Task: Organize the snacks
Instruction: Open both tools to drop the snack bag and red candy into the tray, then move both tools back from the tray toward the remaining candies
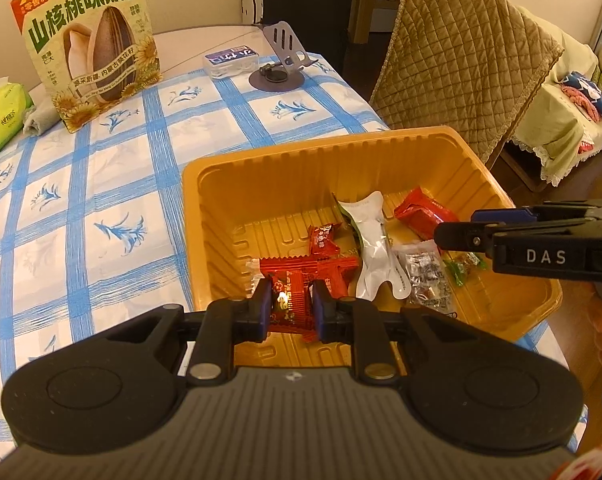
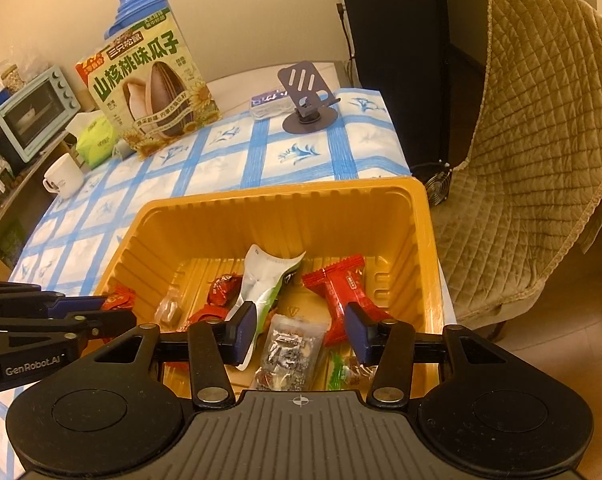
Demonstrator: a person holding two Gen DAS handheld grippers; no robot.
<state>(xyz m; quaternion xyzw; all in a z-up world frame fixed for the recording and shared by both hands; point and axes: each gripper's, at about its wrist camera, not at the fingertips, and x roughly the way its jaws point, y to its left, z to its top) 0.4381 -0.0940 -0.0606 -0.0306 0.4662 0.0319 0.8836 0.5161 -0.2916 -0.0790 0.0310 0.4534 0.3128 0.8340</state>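
An orange plastic tray (image 1: pixel 261 168) stands on the checked tablecloth and holds several snacks: red wrapped sweets (image 1: pixel 421 210), a white and green pouch (image 1: pixel 375 248) and a clear packet (image 1: pixel 425 276). My left gripper (image 1: pixel 289 306) is shut on a red snack packet (image 1: pixel 289 300) over the tray's near left part. My right gripper (image 2: pixel 301 328) is open and empty above the tray's near side, over the clear packet (image 2: pixel 289 354). The tray (image 2: pixel 229 208) also shows in the right wrist view, with the left gripper (image 2: pixel 97 312) at its left rim.
A large sunflower seed bag (image 1: pixel 89 52) stands at the table's back left, with a green tissue pack (image 1: pixel 1 116) beside it. A grey phone stand (image 1: pixel 277 68) and a small box (image 1: pixel 231 60) sit at the back. A quilted chair (image 1: pixel 461 72) stands right of the table. A white mug (image 2: pixel 63 178) sits left.
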